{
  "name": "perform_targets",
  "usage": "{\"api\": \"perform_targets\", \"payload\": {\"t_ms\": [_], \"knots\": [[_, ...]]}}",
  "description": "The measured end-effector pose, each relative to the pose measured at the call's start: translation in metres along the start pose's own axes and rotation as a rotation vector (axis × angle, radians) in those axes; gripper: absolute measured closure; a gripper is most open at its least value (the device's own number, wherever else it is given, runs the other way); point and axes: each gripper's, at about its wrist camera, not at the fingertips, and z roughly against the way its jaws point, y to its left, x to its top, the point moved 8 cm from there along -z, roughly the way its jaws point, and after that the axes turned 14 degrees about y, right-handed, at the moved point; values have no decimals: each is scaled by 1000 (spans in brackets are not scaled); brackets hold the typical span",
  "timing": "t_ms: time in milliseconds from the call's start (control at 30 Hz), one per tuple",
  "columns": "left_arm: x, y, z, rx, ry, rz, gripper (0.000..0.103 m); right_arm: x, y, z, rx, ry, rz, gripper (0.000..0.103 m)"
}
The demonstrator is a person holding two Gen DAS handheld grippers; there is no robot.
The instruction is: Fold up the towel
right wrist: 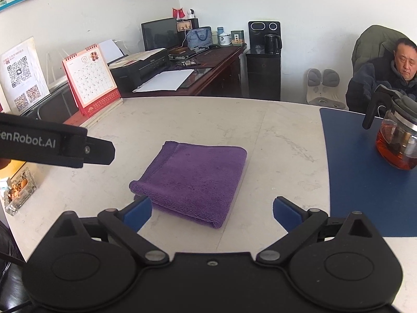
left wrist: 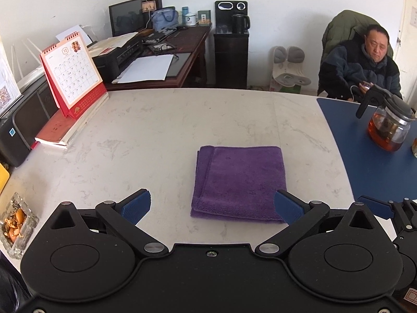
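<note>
Two tools are seen here, both held just above the pale worktop (left wrist: 156,130) with jaws spread wide and nothing gripped. The left tool (left wrist: 212,207) is pointed at the near edge of the towel (left wrist: 238,180), with its right pad overlapping the towel's near right corner in the left view; whether it's actually touching can't be told. The right tool (right wrist: 212,212) is sat near the towel's closest corner, its left pad just beside the folded edge, contact unclear too.

The towel is purple and already folded into a neat squarish stack, laid flat about mid-worktop. Layered edges are visible along the near side, and a hemmed edge is seen down the left.

Off to the right, a blue mat (left wrist: 365,156) is laid on the worktop, with a glass teapot (left wrist: 389,127) of reddish tea stood on it. On the left, a red desk calendar (left wrist: 73,75) is propped on a book (left wrist: 56,130), and a glass ashtray (left wrist: 15,224) full of peels is parked at the near left edge. A man (left wrist: 365,62) in a dark jacket is seated past the far right side.
</note>
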Motion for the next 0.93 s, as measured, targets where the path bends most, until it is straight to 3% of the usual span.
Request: {"api": "perform_targets", "payload": {"t_ms": [533, 933], "knots": [[-1, 3, -10, 12, 20, -13, 0, -6, 8, -10, -12, 28, 23, 3], [-1, 10, -16, -22, 17, -21, 0, -9, 13, -18, -19, 58, 30, 3]]}}
